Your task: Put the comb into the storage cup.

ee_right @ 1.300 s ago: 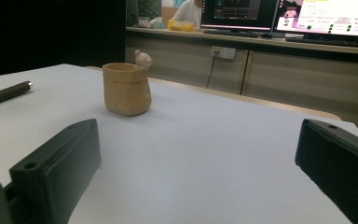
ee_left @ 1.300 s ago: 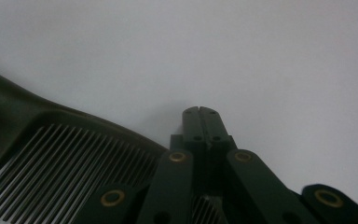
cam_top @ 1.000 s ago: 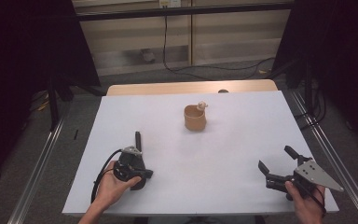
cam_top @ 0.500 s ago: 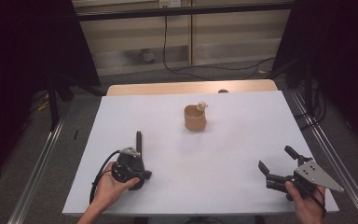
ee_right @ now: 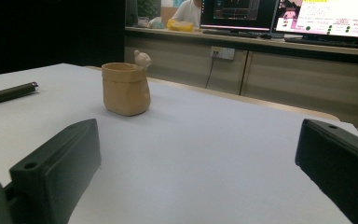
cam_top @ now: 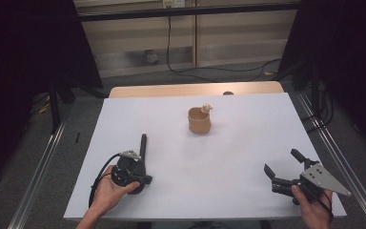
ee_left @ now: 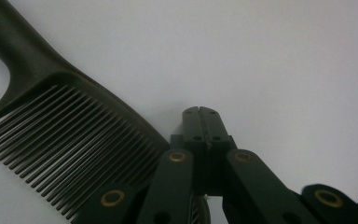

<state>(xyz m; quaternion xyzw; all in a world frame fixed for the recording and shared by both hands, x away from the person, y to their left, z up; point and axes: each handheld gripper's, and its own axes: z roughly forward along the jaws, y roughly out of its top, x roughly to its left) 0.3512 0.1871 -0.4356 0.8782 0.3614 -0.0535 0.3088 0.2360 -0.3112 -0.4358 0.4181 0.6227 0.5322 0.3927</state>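
Observation:
A black comb point(ee_left: 60, 126) lies flat on the white table point(cam_top: 248, 129), its handle point(cam_top: 143, 143) pointing away from me. My left gripper point(ee_left: 203, 112) rests beside the comb's teeth with its jaws shut together and nothing between them; a hand holds it at the table's front left point(cam_top: 132, 164). A tan cup point(cam_top: 199, 121) with a small bear figure point(cam_top: 207, 108) on its rim stands upright near the middle of the table, also seen as the cup point(ee_right: 125, 88). My right gripper point(cam_top: 282, 163) sits at the front right, jaws wide open and empty, facing the cup point(ee_right: 196, 172).
A wooden tabletop edge point(cam_top: 195, 89) shows behind the white sheet. Metal rails point(cam_top: 43, 162) run along both sides of the table, and cables point(cam_top: 219, 71) lie on the floor behind. A bench with lit monitors point(ee_right: 326, 16) stands far off.

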